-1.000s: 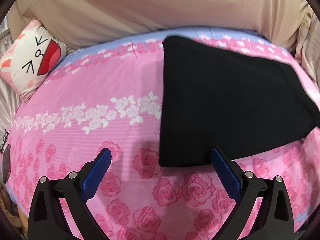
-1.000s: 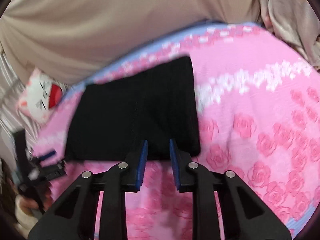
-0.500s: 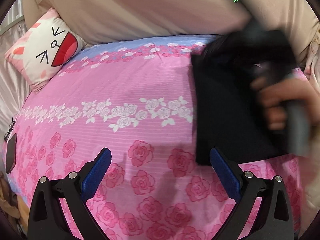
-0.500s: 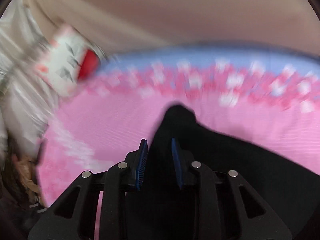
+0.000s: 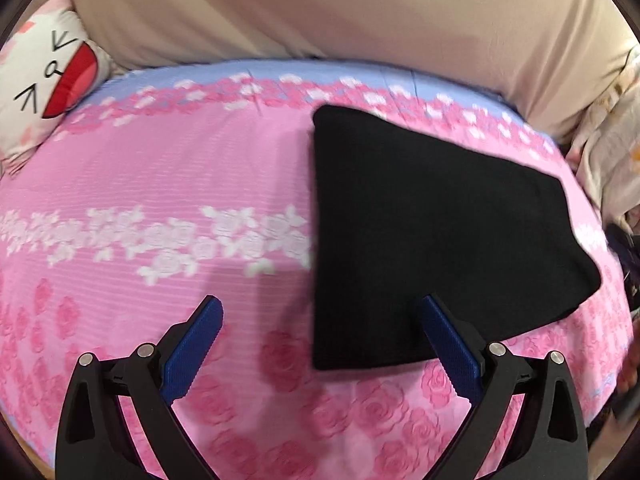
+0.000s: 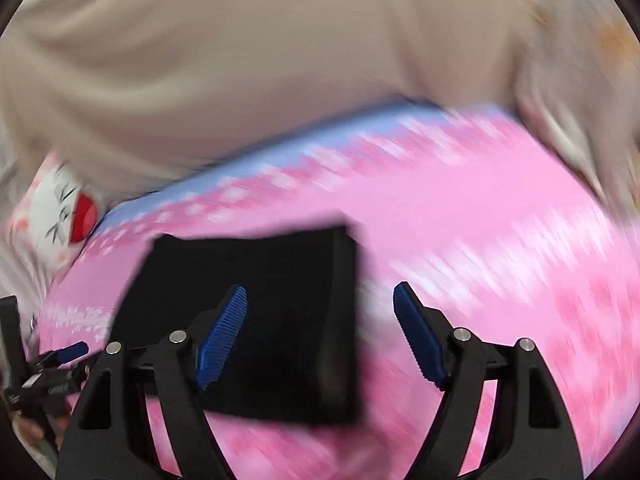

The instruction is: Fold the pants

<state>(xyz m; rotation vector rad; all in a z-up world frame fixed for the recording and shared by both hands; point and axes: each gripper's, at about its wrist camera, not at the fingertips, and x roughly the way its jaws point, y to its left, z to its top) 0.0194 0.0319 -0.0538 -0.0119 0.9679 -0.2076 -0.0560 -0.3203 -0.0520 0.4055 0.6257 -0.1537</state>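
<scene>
- I see the pants as a flat black folded packet lying on the pink bedspread, nearer the beige headboard than my grippers are.
- My left gripper has its jaws spread wide and holds nothing; it hovers over the bedspread at the packet's near edge.
- Its right finger overlaps the near edge of the pants in the left view; I cannot tell whether it touches the cloth. The other finger is over bare bedspread.
- My right gripper is also spread wide and empty, with the packet's right edge between its fingers in the right view.
- The right view is motion-blurred, so I read the pants there only as a dark rectangle with a thick fold edge on its right side.
- A cat-face pillow rests against the headboard, well left of the pants.
- Pale crumpled cloth sits right of the pants, at the bedspread's edge.
</scene>
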